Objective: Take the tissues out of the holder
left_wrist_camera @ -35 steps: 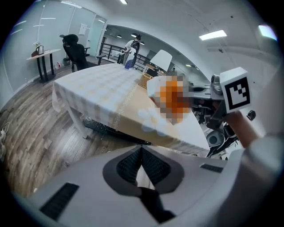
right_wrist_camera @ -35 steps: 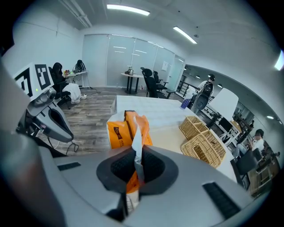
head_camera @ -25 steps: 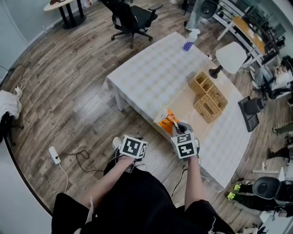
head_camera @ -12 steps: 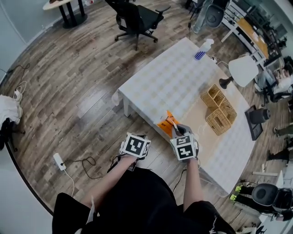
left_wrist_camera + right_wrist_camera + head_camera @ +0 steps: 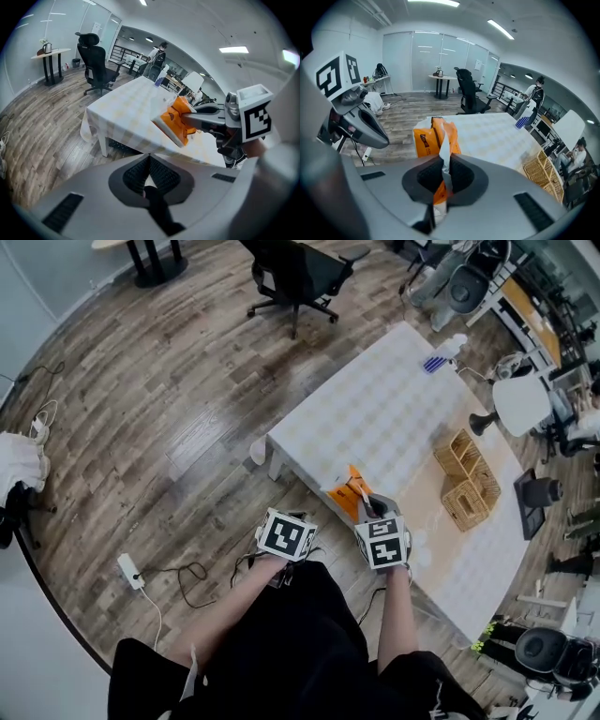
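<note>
My right gripper is shut on an orange tissue pack, pinching its orange wrapper and a pale strip along its edge. In the head view the pack hangs in the air at the near edge of the white checked table, just ahead of the right gripper. Two wicker holders stand far off on the table's right side. My left gripper is shut with nothing between its pads. It stays over the floor, left of the pack.
A spray bottle stands at the table's far corner and a lamp at its right edge. A black office chair stands beyond the table. A power strip with cable lies on the wood floor to the left.
Both grippers and the held pack have travelled along together. In the head view the table and wicker holders have slid right and downward. The right grip on the pack is unchanged.
</note>
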Available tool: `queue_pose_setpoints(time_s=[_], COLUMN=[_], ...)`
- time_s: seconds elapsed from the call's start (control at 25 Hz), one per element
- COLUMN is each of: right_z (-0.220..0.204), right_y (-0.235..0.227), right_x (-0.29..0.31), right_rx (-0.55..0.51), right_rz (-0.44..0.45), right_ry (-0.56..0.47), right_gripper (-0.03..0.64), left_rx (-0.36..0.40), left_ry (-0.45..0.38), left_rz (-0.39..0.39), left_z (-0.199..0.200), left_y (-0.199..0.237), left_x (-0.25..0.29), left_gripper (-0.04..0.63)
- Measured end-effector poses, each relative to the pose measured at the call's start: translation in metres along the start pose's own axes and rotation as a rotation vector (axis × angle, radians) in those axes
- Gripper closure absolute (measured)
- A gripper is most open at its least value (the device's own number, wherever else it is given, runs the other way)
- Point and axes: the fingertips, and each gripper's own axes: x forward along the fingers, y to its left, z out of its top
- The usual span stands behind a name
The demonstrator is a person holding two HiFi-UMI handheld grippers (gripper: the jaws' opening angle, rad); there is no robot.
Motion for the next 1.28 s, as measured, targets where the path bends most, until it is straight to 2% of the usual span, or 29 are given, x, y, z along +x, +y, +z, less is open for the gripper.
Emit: queue_pose_setpoints(time_s=[0.48,0.84,1.28], right_z=[0.052,0.081,0.107], right_y=[-0.009,-0.044,-0.111], right_x=[0.05,0.091,0.125], right_rx=[-0.056,-0.09,-0.096], right_rz=[0.031,0.063,0.079], right_ry=[0.004,0.011,-0.02], right_gripper=[0.603,0.602,0.602], left_rx=[-0.058,-0.086,-0.032], left_ry=[-0.011,0.005,0.03], left_rz=[0.035,0.048,0.084], left_z=[0.039,0.089,0.159], left_y=[0.04,0.056,0.047], left_x=[0.004,0.032,0.071], left_gripper=[0.596,0.597,0.597])
